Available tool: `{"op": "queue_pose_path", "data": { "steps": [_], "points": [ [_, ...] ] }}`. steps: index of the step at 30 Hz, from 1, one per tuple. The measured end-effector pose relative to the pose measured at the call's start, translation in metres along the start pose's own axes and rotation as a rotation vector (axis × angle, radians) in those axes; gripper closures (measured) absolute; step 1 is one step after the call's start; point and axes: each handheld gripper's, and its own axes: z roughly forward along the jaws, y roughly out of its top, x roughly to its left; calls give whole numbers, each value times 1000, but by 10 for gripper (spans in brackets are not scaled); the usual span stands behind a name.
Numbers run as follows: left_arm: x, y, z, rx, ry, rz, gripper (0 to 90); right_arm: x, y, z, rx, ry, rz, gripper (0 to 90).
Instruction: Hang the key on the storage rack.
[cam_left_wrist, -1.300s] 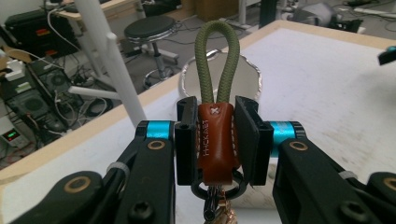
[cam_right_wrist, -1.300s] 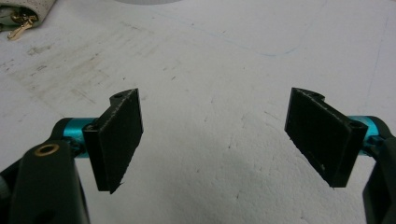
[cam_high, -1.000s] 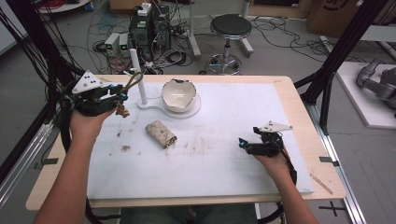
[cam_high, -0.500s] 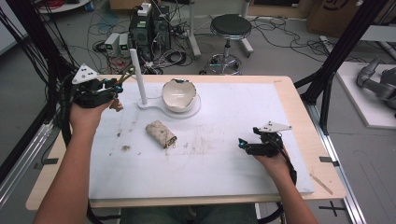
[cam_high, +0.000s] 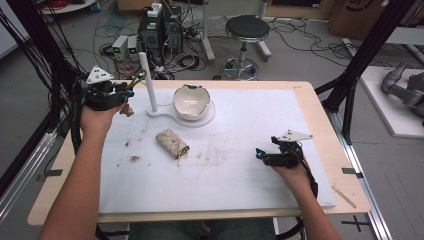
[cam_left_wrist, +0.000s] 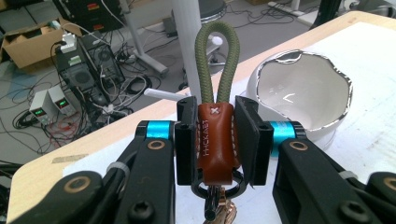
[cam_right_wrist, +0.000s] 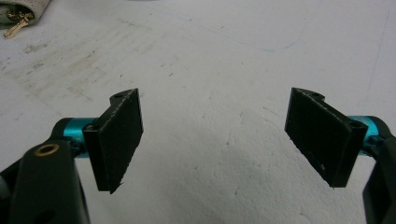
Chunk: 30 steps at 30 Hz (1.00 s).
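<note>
Left tool (cam_left_wrist: 215, 140): clamped on the brown leather tab of a key fob (cam_left_wrist: 215, 135), green cord loop upright above the jaws, ring and keys hanging below; held over the tabletop's (cam_high: 310, 100) far left corner, near the white post (cam_high: 148, 82).
Right tool (cam_right_wrist: 217, 140): jaws wide, nothing between them, low over the white mat (cam_high: 250, 190).
Bowl (cam_high: 191, 100): on the post's base.
Pouch (cam_high: 172, 143): mid-mat.

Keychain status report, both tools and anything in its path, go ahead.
Left tool shut on keychain, loop up. Right tool open, low over mat. White post and bowl just ahead.
</note>
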Motion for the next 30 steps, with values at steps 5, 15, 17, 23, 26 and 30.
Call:
{"op": "queue_pose_path", "data": {
  "steps": [5,15,17,23,26,30],
  "points": [
    [1,-2,6,21,16,-13,696,0,0,0,-1,0,3,196],
    [0,-16,3,29,14,-25,459,0,0,-1,0,2,1,195],
    [-3,-23,-1,14,4,-30,425,0,0,-1,-2,3,3,195],
    [-14,-38,-8,4,-45,-37,345,0,0,-2,-7,1,4,195],
    [-19,-43,-10,5,-64,-41,330,0,0,-3,-6,2,3,196],
    [-26,-55,-14,3,-106,-51,299,0,0,-3,-9,3,3,196]
  ]
}}
